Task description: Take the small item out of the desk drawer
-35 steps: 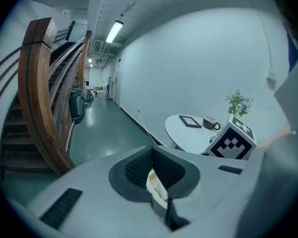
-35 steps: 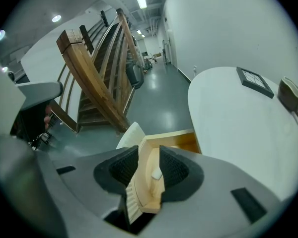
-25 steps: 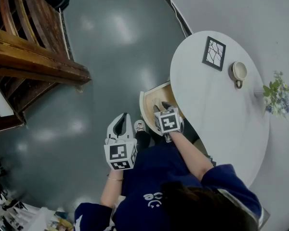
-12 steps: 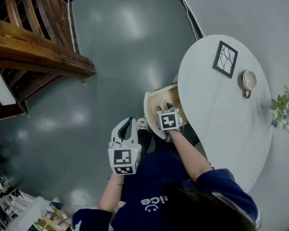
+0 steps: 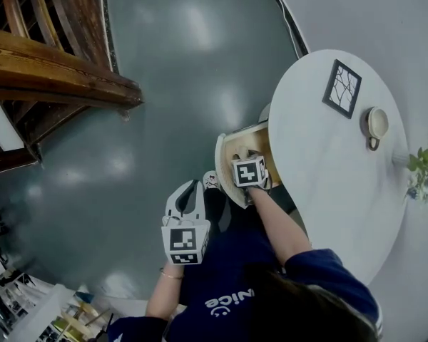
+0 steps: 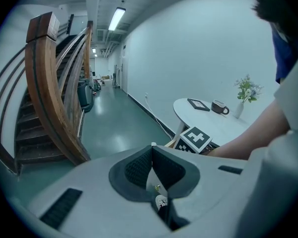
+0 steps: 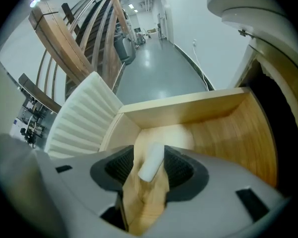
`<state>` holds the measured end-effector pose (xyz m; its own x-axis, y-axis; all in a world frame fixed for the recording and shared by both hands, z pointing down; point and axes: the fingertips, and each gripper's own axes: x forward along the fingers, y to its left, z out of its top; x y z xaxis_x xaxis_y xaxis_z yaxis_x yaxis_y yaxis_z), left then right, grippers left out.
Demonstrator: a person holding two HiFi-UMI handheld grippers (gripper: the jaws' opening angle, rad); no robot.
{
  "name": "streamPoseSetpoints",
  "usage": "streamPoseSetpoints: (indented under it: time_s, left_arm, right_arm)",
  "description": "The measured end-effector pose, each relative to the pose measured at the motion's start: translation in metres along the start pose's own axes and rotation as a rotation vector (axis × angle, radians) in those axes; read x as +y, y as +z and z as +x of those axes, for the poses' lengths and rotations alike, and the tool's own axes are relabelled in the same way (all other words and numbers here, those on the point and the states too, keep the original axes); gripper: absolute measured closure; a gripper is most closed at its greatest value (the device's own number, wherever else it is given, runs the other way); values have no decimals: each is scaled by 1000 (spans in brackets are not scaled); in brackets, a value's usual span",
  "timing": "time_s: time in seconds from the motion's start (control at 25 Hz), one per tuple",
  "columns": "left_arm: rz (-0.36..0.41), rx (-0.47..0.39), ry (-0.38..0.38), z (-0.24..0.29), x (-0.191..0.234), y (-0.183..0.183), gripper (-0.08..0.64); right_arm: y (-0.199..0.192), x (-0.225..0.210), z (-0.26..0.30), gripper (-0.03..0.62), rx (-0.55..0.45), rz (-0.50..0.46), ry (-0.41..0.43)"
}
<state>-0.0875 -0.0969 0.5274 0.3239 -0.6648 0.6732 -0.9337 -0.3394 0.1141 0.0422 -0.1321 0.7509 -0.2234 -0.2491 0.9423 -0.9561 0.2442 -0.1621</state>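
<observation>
- Starting big: what could spoil this?
- The desk (image 5: 342,177) itself. Its white top overhangs the back of the open drawer (image 7: 188,105), so I judge that a lift slanted that way could knock the right gripper (image 5: 249,167) against the edge. The drawer's wooden walls also stand close round it.
- And the jaws?
- The right ones have just been opening and stand wide, pointing steeply down. The small item (image 7: 151,161), a pale stubby cylinder, lies on the drawer bottom between them. Bare wood shows beside it on one side, so nothing grips it yet. It lies slantwise, and I think an off-centre squeeze could roll it or pop it out.
- The other hand?
- The left gripper (image 6: 152,148) hangs well apart from the drawer, above the grey floor (image 5: 164,84), with its jaws together and empty.
- Anything in the way?
- Hardly. The wooden staircase (image 5: 50,84) is well off. The framed picture (image 5: 341,89), cup (image 5: 375,125) and flowers (image 5: 422,169) sit on the desk top, away from the drawer. Only the drawer's ribbed white front (image 7: 82,125) stands near the jaws.
</observation>
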Motion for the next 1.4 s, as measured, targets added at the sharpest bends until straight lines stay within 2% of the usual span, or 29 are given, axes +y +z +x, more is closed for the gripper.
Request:
streamPoseSetpoints:
  time_s: [0.44, 0.6, 0.76, 0.84, 1.0, 1.2, 1.4]
  left_arm:
    - [-45, 47, 29, -5, 16, -19, 555]
    - [-51, 77, 44, -7, 20, -33, 555]
    - [-146, 92, 45, -7, 26, -46, 555]
    - [-166, 95, 56, -9, 30, -49, 555]
    - [-136, 103, 59, -8, 29, -53, 555]
    - [-122, 116, 61, -6, 28, -60, 555]
    - [-113, 120, 57, -6, 25, -63, 555]
  right_arm:
    - [-21, -4, 31, 373, 113, 3, -6]
    - [-17, -5, 43, 373, 108, -16, 1]
    - [-22, -7, 53, 354, 128, 19, 7]
    - [-22, -6, 56, 354, 138, 21, 1]
    - [-23, -10, 63, 356, 156, 7, -8]
    - [-38, -12, 65, 359, 210, 33, -26]
    - [-27, -14, 69, 391, 155, -36, -55]
